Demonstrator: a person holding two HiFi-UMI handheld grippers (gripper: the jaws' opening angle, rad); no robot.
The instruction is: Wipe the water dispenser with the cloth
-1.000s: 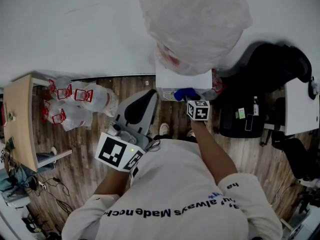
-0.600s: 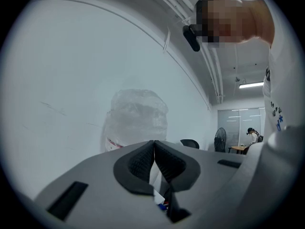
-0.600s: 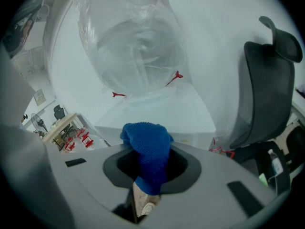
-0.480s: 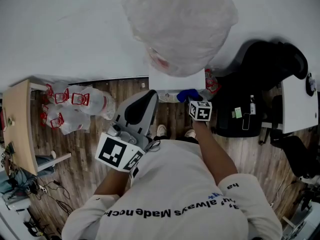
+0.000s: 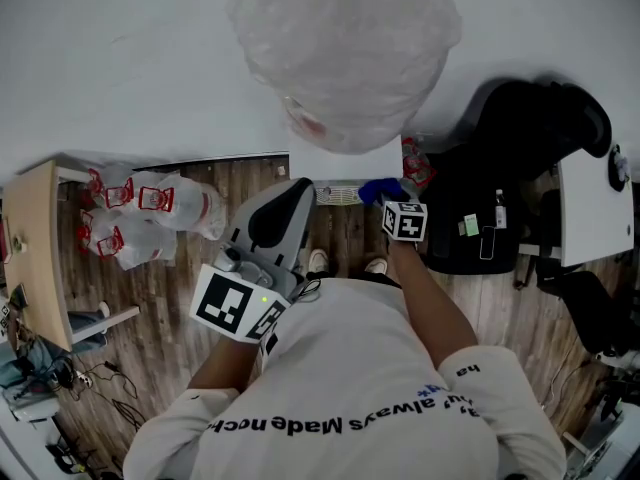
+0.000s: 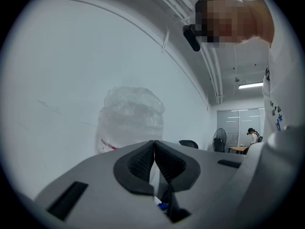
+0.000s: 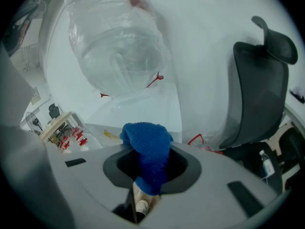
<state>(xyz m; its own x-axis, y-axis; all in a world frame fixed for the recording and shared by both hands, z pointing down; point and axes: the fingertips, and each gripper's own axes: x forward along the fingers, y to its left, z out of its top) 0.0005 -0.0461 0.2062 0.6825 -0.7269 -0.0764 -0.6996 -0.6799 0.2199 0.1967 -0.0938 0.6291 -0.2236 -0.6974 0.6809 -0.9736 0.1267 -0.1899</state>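
Note:
The white water dispenser [image 5: 345, 163] stands against the wall with a clear plastic-wrapped bottle [image 5: 345, 53] on top. My right gripper [image 5: 388, 196] is shut on a blue cloth [image 5: 380, 189] held against the dispenser's front near its right side. In the right gripper view the cloth [image 7: 148, 147] bulges out between the jaws of the right gripper [image 7: 148, 163], with the dispenser body [image 7: 138, 113] and bottle [image 7: 114, 42] just beyond. My left gripper [image 5: 285, 208] is shut and empty, held back from the dispenser's left; its view shows the left gripper [image 6: 154, 159] with pads together and the bottle [image 6: 131, 120] behind.
A black office chair [image 5: 535, 133] stands right of the dispenser, with a black bag and a small bottle [image 5: 497, 210] below it. Plastic bags with red print [image 5: 150, 213] lie on the wood floor at left, beside a wooden table [image 5: 35, 248]. A white table [image 5: 600, 213] is far right.
The right gripper with the blue cloth has slid slightly to the right along the dispenser's front. The left gripper has stayed put.

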